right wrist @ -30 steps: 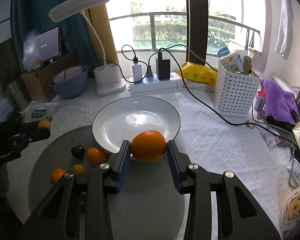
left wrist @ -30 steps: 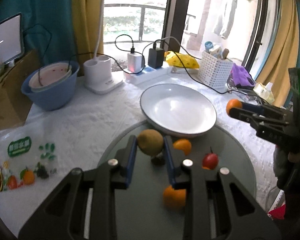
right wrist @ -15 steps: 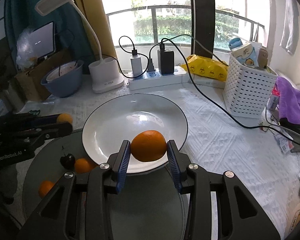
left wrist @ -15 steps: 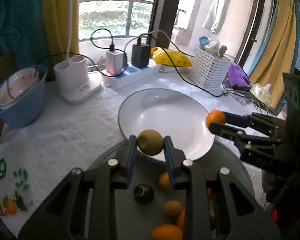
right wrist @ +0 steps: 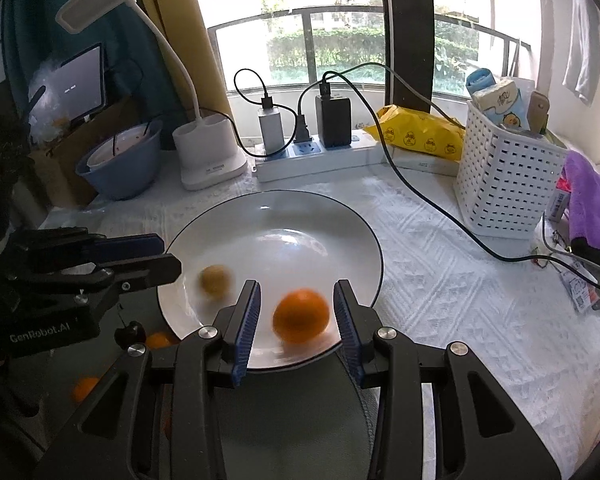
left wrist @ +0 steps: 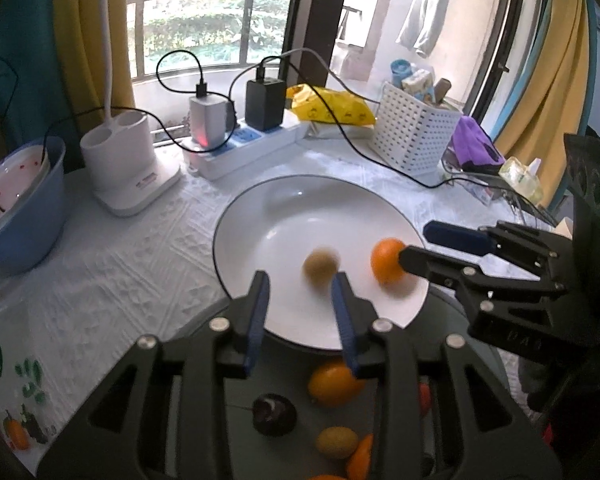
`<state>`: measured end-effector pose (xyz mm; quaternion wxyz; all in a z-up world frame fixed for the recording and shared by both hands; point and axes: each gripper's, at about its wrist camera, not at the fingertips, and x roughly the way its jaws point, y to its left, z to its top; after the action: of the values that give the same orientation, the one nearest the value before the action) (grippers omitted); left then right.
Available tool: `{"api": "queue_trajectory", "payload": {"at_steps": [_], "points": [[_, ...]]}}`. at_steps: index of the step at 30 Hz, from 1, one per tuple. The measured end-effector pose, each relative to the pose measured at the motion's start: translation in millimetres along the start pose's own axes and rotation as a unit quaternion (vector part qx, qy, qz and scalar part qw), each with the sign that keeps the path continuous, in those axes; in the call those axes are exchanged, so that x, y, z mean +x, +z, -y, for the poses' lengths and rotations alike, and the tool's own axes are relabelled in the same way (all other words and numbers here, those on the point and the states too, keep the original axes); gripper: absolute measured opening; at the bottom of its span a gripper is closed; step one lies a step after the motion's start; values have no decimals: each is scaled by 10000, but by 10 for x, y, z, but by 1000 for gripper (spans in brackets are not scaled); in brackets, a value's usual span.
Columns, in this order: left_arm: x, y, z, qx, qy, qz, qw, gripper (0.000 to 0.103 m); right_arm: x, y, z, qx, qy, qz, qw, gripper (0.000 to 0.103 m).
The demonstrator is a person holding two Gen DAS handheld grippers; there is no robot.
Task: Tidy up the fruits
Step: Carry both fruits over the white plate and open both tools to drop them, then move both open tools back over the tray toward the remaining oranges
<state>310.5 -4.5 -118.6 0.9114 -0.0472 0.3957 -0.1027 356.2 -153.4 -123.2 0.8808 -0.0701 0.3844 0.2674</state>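
fruits are dropping onto the white plate [right wrist: 374, 240]: both grippers, left gripper [left wrist: 300, 300] and right gripper [right wrist: 296, 312], are opening, letting go of the brownish fruit [left wrist: 320, 266] and orange [right wrist: 301, 315] so they collect there.

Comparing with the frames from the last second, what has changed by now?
Both grippers moved from over the grey mat to the white plate and their jaws are opening. The left gripper let go of the brownish fruit; the right gripper released the orange. Both fruits now show blurred on the plate, clear of the fingers. The remaining fruits on the grey mat, the power strip and the basket stayed put.
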Motion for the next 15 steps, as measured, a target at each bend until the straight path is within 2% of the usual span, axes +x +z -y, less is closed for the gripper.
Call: {"api": "queue_trajectory", "payload": {"at_steps": [2, 4, 6, 15], "points": [[-37, -7, -7, -28, -11, 27, 10000, 38, -17, 4, -14, -2, -16, 9, 10000, 44], [-90, -12, -16, -71, -15, 90, 9999, 45, -47, 6, -26, -15, -40, 27, 10000, 46], [-156, -22, -24, -105, -32, 154, 9998, 46, -83, 5, -46, -15, -56, 38, 10000, 52], [-480, -104, -17, -119, -19, 411, 9991, 46, -328, -26, -182, -83, -117, 188, 9997, 52]]}}
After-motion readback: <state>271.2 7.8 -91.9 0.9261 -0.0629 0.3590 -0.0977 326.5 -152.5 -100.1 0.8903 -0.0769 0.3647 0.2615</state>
